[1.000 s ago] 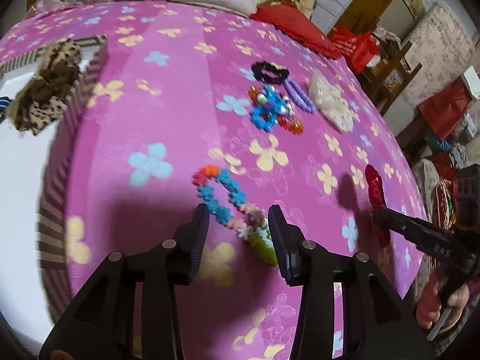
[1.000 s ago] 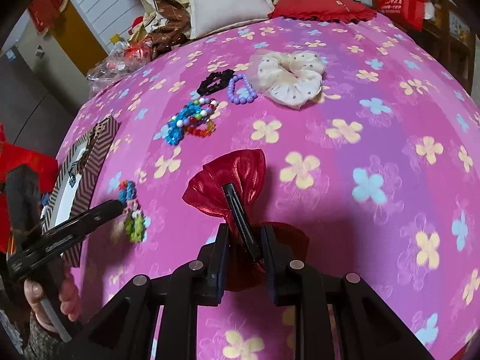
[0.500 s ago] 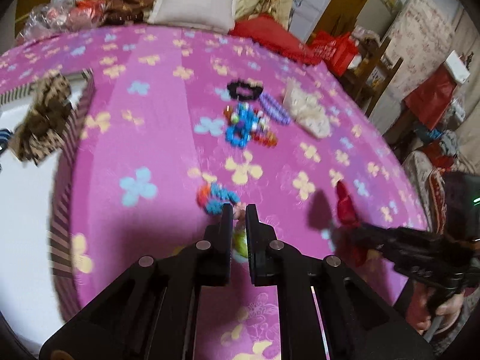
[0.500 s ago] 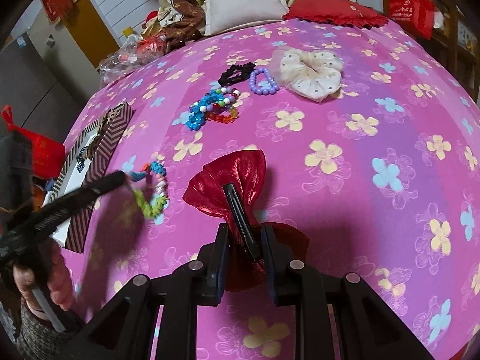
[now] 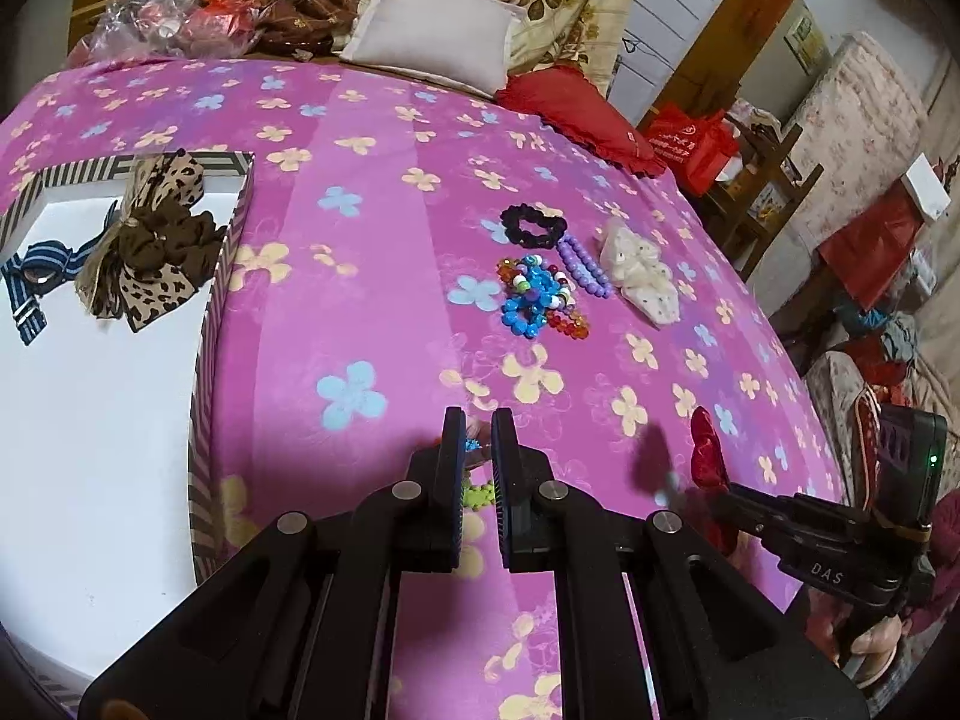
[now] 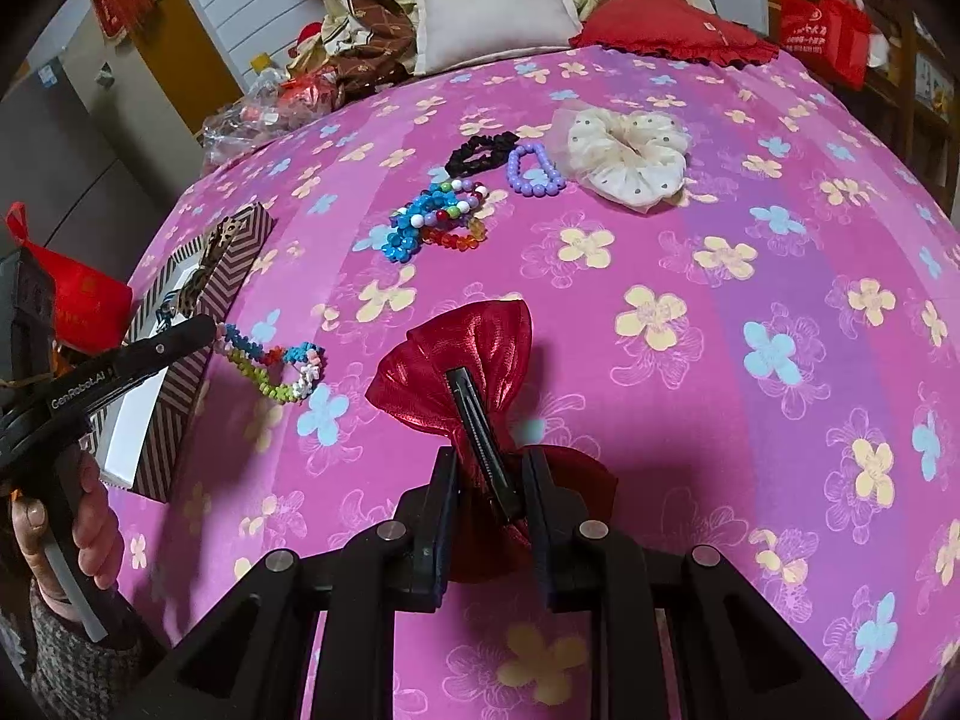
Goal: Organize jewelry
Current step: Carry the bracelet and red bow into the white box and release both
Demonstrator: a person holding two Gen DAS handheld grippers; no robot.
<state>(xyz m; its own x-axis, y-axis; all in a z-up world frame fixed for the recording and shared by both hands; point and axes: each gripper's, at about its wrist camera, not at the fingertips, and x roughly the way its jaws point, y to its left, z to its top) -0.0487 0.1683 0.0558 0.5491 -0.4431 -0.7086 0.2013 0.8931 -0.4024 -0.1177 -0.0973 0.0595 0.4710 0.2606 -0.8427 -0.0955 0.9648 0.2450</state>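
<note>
- L gripper (image 5: 477, 450) clamped on a flower-bead bracelet (image 6: 273, 369), dangling clear of the bed at 9 o'clock from the red bow; looks light, floppy, likely swings, so pinch across the bead strand
- R gripper (image 6: 489, 480) closed on the red satin bow clip (image 6: 465, 369), pads at its black metal clip; fabric shiny, soft, crushable, so the stiff clip seems the best hold
- Striped gift box (image 5: 204, 324), white inside, holds a leopard bow (image 5: 150, 240)
- Bead bracelets (image 5: 537, 294), glossy, piled at 12 o'clock w/ cream scrunchie (image 5: 642, 279)
</note>
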